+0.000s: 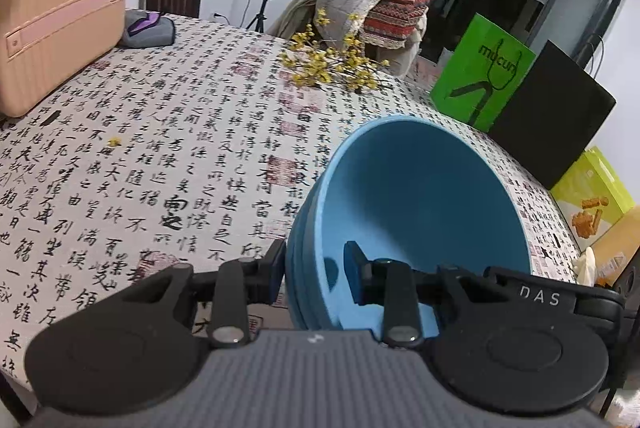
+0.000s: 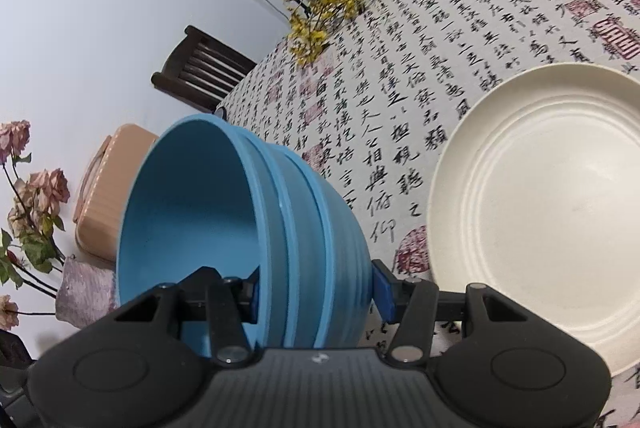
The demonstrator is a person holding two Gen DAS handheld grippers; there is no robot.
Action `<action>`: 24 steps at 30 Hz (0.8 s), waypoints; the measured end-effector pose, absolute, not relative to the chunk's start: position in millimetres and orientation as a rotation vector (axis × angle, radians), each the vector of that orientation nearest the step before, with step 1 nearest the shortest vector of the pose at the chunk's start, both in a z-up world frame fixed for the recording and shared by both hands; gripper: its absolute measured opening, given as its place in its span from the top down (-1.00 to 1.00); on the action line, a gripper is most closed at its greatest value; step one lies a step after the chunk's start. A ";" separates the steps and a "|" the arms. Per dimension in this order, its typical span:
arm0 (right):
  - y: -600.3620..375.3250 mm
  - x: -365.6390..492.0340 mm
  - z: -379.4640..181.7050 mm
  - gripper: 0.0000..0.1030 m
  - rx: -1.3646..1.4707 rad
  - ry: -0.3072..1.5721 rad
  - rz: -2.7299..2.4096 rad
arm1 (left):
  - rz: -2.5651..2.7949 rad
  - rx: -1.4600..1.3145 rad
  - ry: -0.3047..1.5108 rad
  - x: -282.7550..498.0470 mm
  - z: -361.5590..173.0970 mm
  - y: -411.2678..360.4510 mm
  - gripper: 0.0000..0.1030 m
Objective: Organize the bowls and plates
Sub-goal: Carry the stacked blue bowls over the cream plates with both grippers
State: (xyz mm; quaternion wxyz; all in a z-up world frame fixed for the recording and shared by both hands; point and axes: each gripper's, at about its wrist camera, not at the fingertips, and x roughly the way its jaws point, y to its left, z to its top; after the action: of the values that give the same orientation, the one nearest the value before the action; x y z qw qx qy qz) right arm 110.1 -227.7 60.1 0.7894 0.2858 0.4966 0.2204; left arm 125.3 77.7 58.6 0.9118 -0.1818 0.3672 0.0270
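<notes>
Left tool (image 1: 316, 274) and right tool (image 2: 316, 292) each clamped on the rim wall of nested blue bowls (image 2: 224, 228), tilted above the tabletop (image 1: 160, 147); level the bowls, lower together beside cream plate (image 2: 540, 207), release simultaneously.

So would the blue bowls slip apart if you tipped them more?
Maybe. The blue bowls are nested, at least three rims showing, and look smooth, so they could slide apart. They look stiff; the left gripper and right gripper pinch the walls without bending them. Probably light plastic, not fragile.
</notes>
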 end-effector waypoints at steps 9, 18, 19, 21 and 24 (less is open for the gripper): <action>-257.0 105.8 66.0 0.00 0.635 1.040 0.437 | 0.012 -0.361 0.755 129.1 62.4 52.3 0.39; -283.2 98.8 66.2 0.00 0.655 1.029 0.399 | -0.029 -0.351 0.765 133.6 62.1 29.1 0.39; -286.5 98.0 66.2 0.00 0.657 1.027 0.394 | -0.035 -0.350 0.767 134.5 61.7 26.3 0.39; -293.7 97.1 65.9 0.00 0.664 1.021 0.384 | -0.045 -0.346 0.768 135.6 60.7 19.7 0.39; -303.6 96.0 65.2 0.00 0.672 1.014 0.368 | -0.058 -0.342 0.774 138.2 58.5 10.7 0.39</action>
State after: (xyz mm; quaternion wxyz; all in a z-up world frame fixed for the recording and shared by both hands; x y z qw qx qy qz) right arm 96.0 -303.6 65.2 0.8048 0.3136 0.4736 0.1720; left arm 138.2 10.7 58.5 0.9114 -0.1658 0.3756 -0.0282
